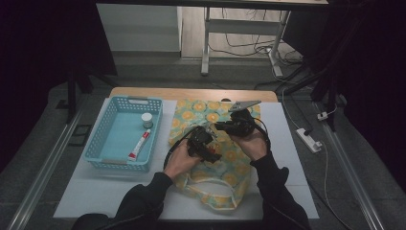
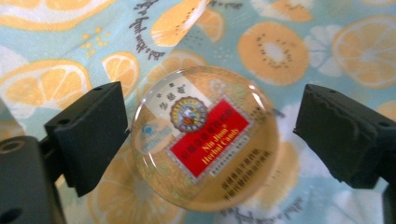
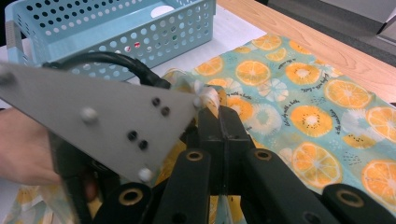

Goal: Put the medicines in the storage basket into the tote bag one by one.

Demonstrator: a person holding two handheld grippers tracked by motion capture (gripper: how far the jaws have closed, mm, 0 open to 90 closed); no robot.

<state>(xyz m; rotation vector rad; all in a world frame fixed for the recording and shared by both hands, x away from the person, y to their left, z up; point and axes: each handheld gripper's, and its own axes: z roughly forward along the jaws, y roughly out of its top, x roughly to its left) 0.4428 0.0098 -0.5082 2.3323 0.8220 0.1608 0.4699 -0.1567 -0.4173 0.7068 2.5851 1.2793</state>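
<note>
A: Right, left gripper (image 2: 212, 135) is down over the bag (image 1: 210, 143), fingers (image 2: 91, 133) wide apart, and a round candy tin (image 2: 205, 140) sits squarely between them on the orange-print cloth.

B: Touching either finger?

A: Just about brushing the left-hand one in the left gripper view, clear daylight to the other. Red label faces up.

B: And the right gripper (image 3: 219, 126)?

A: Fingers pressed together on a fold of the bag's edge, pinching the cloth up off the bench (image 1: 297, 158). In the right gripper view the left gripper's grey plate (image 3: 107, 126) sits just beside them, with a hand (image 3: 23, 149) behind it.

B: So both grippers are close?

A: Very. From the high view they meet over the middle of the bag, the left gripper (image 1: 203, 143) slightly lower, the right gripper (image 1: 237, 125) just above it.

B: Anything else on the bench?

A: Blue basket (image 1: 103, 139) to the left of the bag, apart from it. Inside lie a white tube (image 1: 139, 144) with a red end and a small white-lidded jar (image 1: 147, 120) near the basket's right wall.
</note>
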